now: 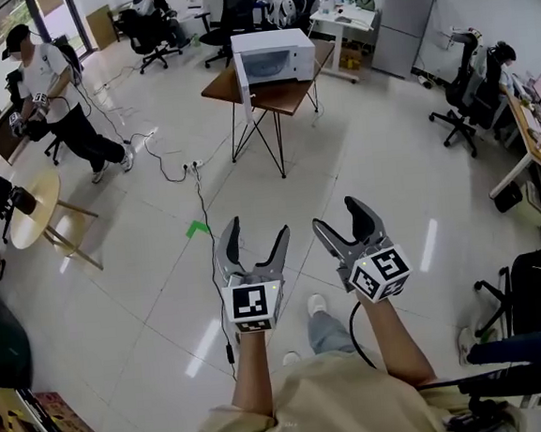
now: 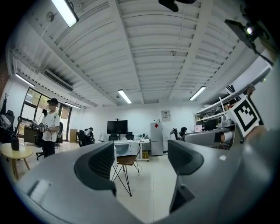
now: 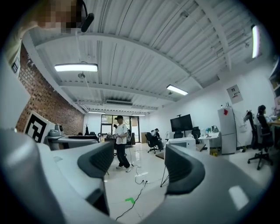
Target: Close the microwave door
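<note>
A white microwave (image 1: 275,57) stands on a small wooden table (image 1: 283,94) far ahead across the room. Its door (image 1: 241,83) hangs swung out at its left side, seen edge-on. My left gripper (image 1: 256,230) and my right gripper (image 1: 338,216) are held side by side low in the head view, several metres short of the table. Both are open with nothing between the jaws. The left gripper view shows the microwave (image 2: 125,148) small between the jaws of the left gripper (image 2: 142,162). In the right gripper view the microwave (image 3: 186,142) sits just above the right jaw of the right gripper (image 3: 136,168).
A person in a white shirt (image 1: 52,88) walks at the far left. A round wooden table (image 1: 33,210) stands left. A black cable (image 1: 199,193) and a green tape mark (image 1: 197,229) lie on the floor ahead. Office chairs (image 1: 463,99) and a grey fridge (image 1: 405,20) stand at the right.
</note>
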`<act>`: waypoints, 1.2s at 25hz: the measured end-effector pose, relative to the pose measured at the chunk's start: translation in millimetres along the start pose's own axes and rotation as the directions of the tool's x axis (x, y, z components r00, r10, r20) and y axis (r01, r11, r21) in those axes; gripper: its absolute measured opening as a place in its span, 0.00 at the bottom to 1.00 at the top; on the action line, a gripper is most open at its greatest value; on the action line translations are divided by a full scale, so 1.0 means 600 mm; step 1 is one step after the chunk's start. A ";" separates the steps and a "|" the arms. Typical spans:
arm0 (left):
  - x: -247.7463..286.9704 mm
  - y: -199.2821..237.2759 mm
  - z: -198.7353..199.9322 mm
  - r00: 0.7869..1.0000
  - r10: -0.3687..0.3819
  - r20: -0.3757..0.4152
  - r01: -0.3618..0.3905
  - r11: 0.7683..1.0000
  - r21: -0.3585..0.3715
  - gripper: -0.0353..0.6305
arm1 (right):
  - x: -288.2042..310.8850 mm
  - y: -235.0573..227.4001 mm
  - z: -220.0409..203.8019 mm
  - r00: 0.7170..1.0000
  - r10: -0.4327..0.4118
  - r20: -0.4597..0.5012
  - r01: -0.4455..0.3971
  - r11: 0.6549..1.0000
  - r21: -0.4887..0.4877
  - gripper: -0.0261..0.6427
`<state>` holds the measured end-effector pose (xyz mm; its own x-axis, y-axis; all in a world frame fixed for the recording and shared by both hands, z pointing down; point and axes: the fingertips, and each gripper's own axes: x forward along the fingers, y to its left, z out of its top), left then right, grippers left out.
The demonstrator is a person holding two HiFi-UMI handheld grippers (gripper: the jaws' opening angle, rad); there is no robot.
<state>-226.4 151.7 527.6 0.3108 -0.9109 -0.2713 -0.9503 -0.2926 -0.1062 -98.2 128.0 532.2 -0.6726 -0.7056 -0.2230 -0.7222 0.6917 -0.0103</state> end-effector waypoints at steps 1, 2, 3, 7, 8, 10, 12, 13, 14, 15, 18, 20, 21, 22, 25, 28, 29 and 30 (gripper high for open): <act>0.027 -0.007 0.000 1.000 0.001 -0.001 -0.001 1.000 0.007 0.63 | 0.009 -0.030 0.003 1.000 0.000 0.006 0.000 1.000 0.010 0.57; 0.054 -0.015 0.004 1.000 0.002 -0.002 -0.002 1.000 0.016 0.63 | 0.018 -0.061 0.009 1.000 0.001 0.014 -0.001 1.000 0.022 0.57; 0.080 -0.023 0.007 1.000 0.004 -0.004 -0.004 1.000 0.026 0.63 | 0.026 -0.090 0.016 1.000 0.003 0.023 -0.004 0.999 0.034 0.56; 0.174 -0.042 0.012 1.000 0.029 -0.010 -0.028 0.999 0.022 0.63 | 0.060 -0.186 0.045 0.998 0.031 0.059 -0.034 0.998 0.052 0.55; 0.197 -0.047 0.014 0.999 0.033 -0.002 -0.033 0.999 0.022 0.63 | 0.068 -0.204 0.053 0.997 0.042 0.069 -0.045 0.998 0.044 0.55; 0.242 -0.053 0.015 0.999 0.037 0.015 -0.037 0.999 0.030 0.63 | 0.084 -0.240 0.063 0.994 0.059 0.087 -0.062 0.998 0.024 0.55; 0.292 -0.063 0.000 0.999 0.031 0.020 -0.032 0.999 0.043 0.63 | 0.101 -0.286 0.061 0.993 0.062 0.101 -0.065 0.998 0.023 0.55; 0.318 -0.070 -0.012 0.999 0.028 0.020 -0.029 0.998 0.047 0.63 | 0.110 -0.313 0.056 0.992 0.062 0.107 -0.065 0.997 0.029 0.54; 0.343 -0.076 -0.025 0.999 0.025 0.020 -0.026 0.998 0.050 0.63 | 0.119 -0.340 0.049 0.992 0.061 0.113 -0.066 0.997 0.037 0.53; 0.368 -0.080 -0.038 1.000 0.024 0.019 -0.024 0.998 0.051 0.63 | 0.130 -0.368 0.041 0.991 0.060 0.118 -0.066 0.997 0.046 0.53; 0.456 -0.082 -0.074 1.000 0.010 -0.014 -0.009 0.998 0.068 0.63 | 0.177 -0.457 0.013 0.993 0.047 0.111 -0.057 0.995 0.087 0.52; 0.500 -0.075 -0.100 0.999 0.011 -0.033 -0.009 0.998 0.068 0.63 | 0.201 -0.502 -0.012 0.994 0.039 0.100 -0.050 0.993 0.109 0.52; 0.518 -0.064 -0.115 0.999 0.013 -0.035 -0.011 0.998 0.062 0.63 | 0.214 -0.517 -0.025 0.995 0.034 0.099 -0.045 0.993 0.113 0.52; 0.535 -0.050 -0.129 0.999 0.013 -0.034 -0.011 0.999 0.054 0.62 | 0.230 -0.529 -0.038 0.995 0.028 0.098 -0.039 0.993 0.114 0.52; 0.600 -0.013 -0.175 1.000 -0.003 -0.030 0.004 0.999 0.037 0.62 | 0.286 -0.568 -0.079 0.997 0.017 0.079 -0.026 0.994 0.104 0.52; 0.680 0.027 -0.216 0.999 -0.019 -0.032 0.020 0.999 0.024 0.62 | 0.349 -0.617 -0.101 0.998 0.002 0.061 -0.007 0.996 0.086 0.52; 0.707 0.044 -0.225 0.999 -0.022 -0.034 0.023 1.000 0.022 0.62 | 0.372 -0.632 -0.100 0.998 -0.006 0.063 0.001 0.997 0.081 0.52; 0.730 0.063 -0.232 0.999 -0.020 -0.033 0.021 1.000 0.020 0.63 | 0.395 -0.645 -0.096 0.998 -0.012 0.065 0.007 0.997 0.076 0.52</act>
<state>-128.8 -299.1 537.9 0.3289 -0.9141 -0.2373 -0.9432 -0.3054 -0.1307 12.7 -315.7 539.2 -0.6518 -0.7023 -0.2861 -0.7126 0.6963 -0.0859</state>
